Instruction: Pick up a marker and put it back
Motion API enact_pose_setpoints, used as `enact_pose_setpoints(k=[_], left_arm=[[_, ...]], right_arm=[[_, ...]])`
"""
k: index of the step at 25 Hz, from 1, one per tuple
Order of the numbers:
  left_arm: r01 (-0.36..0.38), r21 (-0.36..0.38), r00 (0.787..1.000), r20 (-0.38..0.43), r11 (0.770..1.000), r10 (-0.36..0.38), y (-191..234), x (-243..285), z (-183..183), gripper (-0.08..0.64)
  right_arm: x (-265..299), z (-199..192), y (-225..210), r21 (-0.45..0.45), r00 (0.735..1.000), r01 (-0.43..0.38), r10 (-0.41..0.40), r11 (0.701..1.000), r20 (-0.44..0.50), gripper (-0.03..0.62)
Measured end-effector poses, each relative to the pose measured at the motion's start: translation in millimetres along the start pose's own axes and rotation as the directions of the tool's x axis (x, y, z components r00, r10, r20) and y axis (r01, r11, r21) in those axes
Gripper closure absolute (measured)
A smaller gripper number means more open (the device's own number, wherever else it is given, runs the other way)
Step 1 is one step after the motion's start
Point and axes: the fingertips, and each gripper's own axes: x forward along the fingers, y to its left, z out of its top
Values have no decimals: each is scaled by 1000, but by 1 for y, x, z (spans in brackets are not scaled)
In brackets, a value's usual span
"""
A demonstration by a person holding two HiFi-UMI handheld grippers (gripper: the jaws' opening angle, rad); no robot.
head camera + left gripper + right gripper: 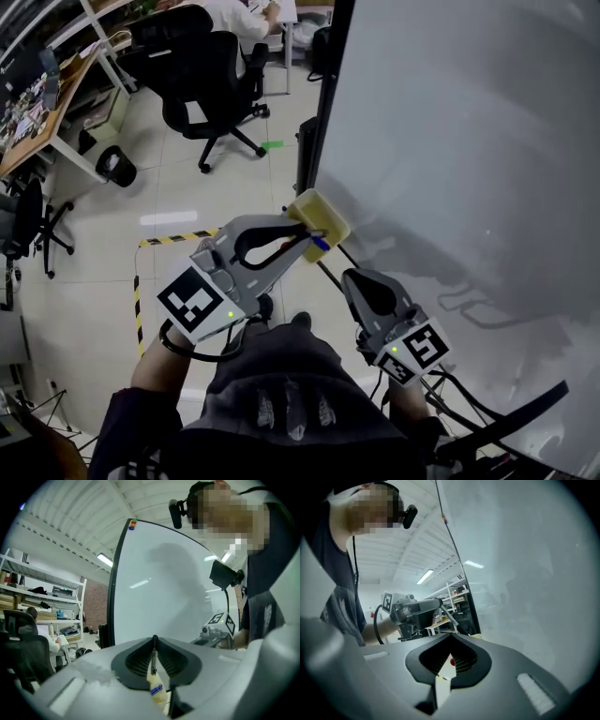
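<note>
Blue marker [321, 244] is seen lying in the yellow holder [323, 211] at the whiteboard [450, 141] edge, just under left gripper [308, 240], whose fingers are pressed together empty, like those of right gripper [350, 276]; pick-up is judged pending, so left fingers must be opened first.

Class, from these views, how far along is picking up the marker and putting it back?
Reaching looks done: the left gripper sits at the yellow holder beside the whiteboard. In hand: its jaws are together at a blue marker; whether they grip it, lifting or returning, cannot be told. The right gripper is shut and empty. Still to do: release and draw away.
</note>
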Motion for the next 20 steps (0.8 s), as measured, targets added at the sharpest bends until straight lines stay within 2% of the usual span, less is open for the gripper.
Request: enact_pose_setpoints(k=[5,11,16,20], left_arm=[[-51,-43,998,28,998,52,1,-25,15,518],[-74,-75,996,41,994,77,-8,-58,18,518],[-92,-97,993,67,991,99,-25,-106,28,518],[-94,-88,989,105,992,103,-52,-165,33,518]], right_arm=[[6,11,2,-15,1000,-15,15,1000,20,591],[11,23,16,-71,1000,-1,3,997,27,591],[13,30,49,-140,999,21,-16,990,39,592],[15,21,102,-187,998,31,-22,982,51,592]])
